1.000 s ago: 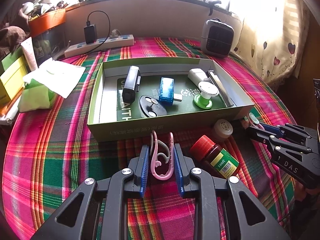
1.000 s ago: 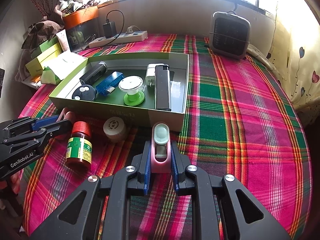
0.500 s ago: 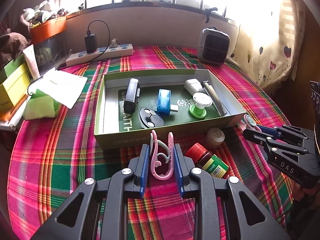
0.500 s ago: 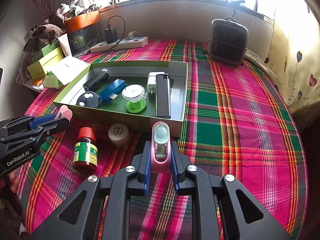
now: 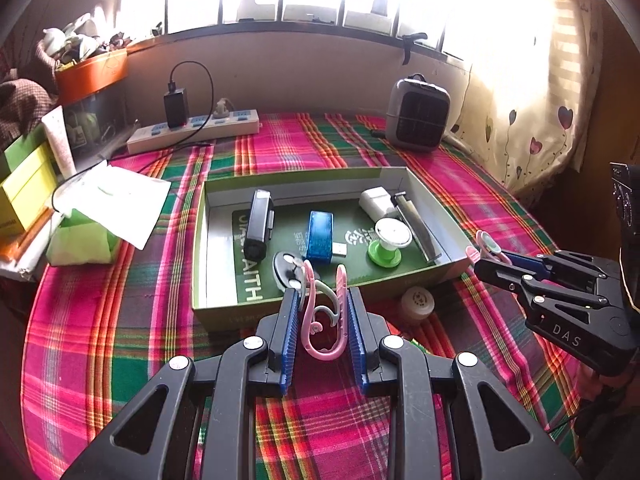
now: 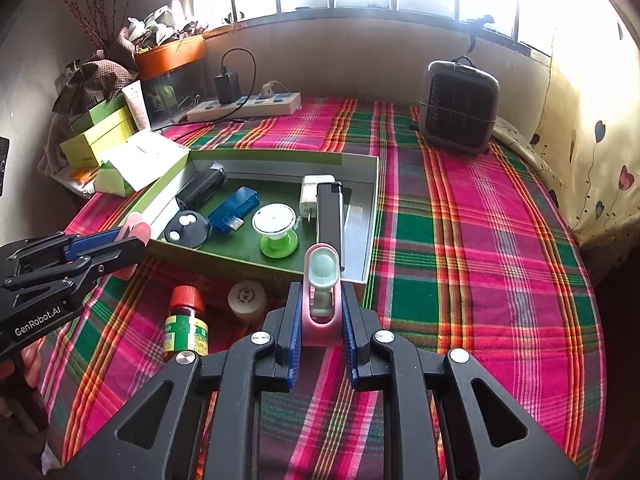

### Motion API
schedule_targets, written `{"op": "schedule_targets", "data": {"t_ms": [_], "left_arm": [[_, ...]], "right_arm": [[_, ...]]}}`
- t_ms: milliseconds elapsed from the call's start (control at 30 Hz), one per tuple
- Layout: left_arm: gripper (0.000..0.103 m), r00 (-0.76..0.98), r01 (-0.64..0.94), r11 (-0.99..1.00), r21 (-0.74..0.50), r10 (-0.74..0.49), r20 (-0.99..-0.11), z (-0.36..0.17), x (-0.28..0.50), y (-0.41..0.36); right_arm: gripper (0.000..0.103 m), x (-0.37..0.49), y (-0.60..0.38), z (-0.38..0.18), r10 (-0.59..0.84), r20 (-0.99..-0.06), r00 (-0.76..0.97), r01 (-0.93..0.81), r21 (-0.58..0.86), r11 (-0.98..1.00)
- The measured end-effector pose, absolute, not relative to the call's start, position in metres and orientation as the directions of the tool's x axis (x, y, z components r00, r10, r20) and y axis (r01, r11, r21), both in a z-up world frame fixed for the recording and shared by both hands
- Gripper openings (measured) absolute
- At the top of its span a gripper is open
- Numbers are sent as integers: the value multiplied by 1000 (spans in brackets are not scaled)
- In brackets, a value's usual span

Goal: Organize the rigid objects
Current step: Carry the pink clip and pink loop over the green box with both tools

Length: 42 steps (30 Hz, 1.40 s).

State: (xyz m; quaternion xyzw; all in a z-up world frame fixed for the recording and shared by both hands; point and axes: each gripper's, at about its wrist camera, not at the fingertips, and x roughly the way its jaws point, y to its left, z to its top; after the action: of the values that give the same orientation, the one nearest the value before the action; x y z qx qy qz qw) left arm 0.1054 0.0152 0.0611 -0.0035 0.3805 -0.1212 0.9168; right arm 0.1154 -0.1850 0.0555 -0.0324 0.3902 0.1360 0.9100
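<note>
My left gripper [image 5: 322, 308] is shut on a pink curled plastic clip [image 5: 323, 332], held above the near wall of the green cardboard box [image 5: 296, 312]. My right gripper [image 6: 322, 312] is shut on a pink holder with a pale green round pad [image 6: 322, 276], near the box's front right corner [image 6: 360, 276]. In the box lie a black torch [image 5: 258, 226], a blue USB stick [image 5: 320, 236], a black key fob [image 6: 186, 228], a white-and-green suction knob [image 6: 276, 228], a white plug [image 5: 376, 202] and a dark stapler-like bar [image 6: 330, 220].
A red-capped brown bottle [image 6: 186, 326] and a white round cap [image 6: 247, 300] lie on the plaid cloth in front of the box. A power strip [image 5: 192, 130], a small heater [image 6: 460, 106], tissue packs [image 5: 86, 216] and yellow boxes [image 5: 24, 192] ring the far side.
Both grippers have risen with their pink objects; the box and table look smaller and farther away. The bottle has slipped behind my left gripper's fingers in its own view.
</note>
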Motion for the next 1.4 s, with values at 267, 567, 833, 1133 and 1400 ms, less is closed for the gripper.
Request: {"op": "schedule_targets", "data": {"t_ms": [267,567,833,1133,1400], "left_arm": [[23,698,229,970,-87,-226,-679,71,118,16],[23,694,230,967,-106,-239,-679,70,135,20],[23,683,223,967,-122,-244,-688,65,154,24],[23,663,220,966,-134,-249,-706,54,176,26],[23,647,217,965,-148,-255,-718,46,191,27]], "right_arm": [[18,131,-179,64,238,-710,663,-292,48,955],[18,155,-169,73,263,-701,663,-325,47,945],[18,182,-158,69,286,-715,637,-344,68,936],[18,210,-143,63,309,-732,607,-367,87,926],[18,232,-128,55,320,-751,578,-387,93,917]]}}
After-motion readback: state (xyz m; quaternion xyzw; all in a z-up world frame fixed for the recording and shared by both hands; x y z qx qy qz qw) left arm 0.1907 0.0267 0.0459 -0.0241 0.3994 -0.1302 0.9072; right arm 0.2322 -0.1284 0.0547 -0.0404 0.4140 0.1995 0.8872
